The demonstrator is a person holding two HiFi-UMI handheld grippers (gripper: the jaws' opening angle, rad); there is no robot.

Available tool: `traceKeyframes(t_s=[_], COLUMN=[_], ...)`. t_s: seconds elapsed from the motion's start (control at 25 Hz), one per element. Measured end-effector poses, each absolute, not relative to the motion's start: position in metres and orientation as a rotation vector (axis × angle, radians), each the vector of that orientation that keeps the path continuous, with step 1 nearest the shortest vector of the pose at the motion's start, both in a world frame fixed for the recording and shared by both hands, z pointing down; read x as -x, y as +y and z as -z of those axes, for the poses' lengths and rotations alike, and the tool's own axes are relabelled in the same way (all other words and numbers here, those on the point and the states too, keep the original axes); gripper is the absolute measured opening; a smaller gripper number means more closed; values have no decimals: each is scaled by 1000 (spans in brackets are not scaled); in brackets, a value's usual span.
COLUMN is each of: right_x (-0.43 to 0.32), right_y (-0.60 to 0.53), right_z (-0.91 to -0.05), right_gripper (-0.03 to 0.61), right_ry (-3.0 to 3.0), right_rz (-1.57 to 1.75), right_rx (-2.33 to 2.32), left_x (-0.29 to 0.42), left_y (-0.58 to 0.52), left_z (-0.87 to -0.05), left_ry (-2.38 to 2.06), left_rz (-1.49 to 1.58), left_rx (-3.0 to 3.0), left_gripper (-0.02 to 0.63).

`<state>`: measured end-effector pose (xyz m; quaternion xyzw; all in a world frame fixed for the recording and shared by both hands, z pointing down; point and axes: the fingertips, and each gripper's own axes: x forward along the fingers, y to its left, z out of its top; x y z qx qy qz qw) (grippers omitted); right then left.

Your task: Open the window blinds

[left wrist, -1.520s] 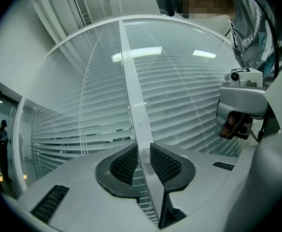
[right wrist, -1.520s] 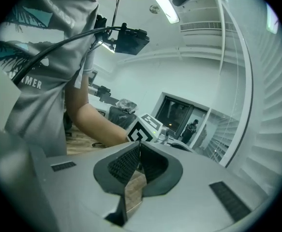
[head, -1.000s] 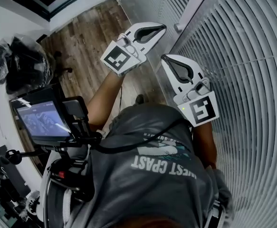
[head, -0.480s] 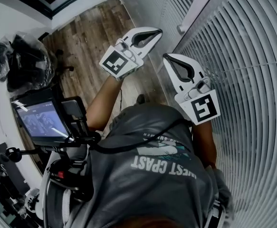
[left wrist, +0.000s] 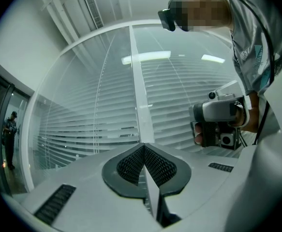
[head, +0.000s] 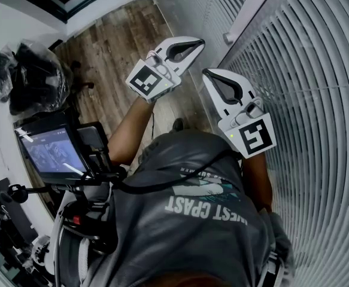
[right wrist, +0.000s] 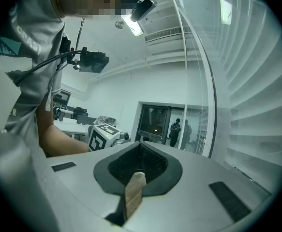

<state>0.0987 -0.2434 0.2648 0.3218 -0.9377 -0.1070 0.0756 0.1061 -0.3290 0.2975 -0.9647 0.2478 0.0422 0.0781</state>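
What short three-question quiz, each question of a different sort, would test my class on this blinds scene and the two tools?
1. True or false: the left tool is clamped on a slat of the blinds.
2. Multiple choice: in the head view, the right tool is A) nearer the blinds than the left tool, B) farther from them than the left tool, C) out of view.
3. Fill in: the floor below the tools is made of ___ planks.

Key: 1 false, its jaws are together on nothing; 2 A; 3 wooden.
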Motion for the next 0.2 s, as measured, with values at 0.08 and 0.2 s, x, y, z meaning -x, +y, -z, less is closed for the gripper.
traceKeyframes(t_s=[0.08,0.2], right_x=[-99,-98], right_y=[-242,-239], right_z=[-264,-263], right_gripper=[3,3], right_ry=[-2816,-2824], right_rz=[321,318], right_rx=[-960,-957], left_x=[-107,-107], left_y=[-328,-325], left_z=[-298,-298], left_ry=[744,746], left_rz=[-124,-118], left_rx=[2889,2893], left_gripper=[5,3])
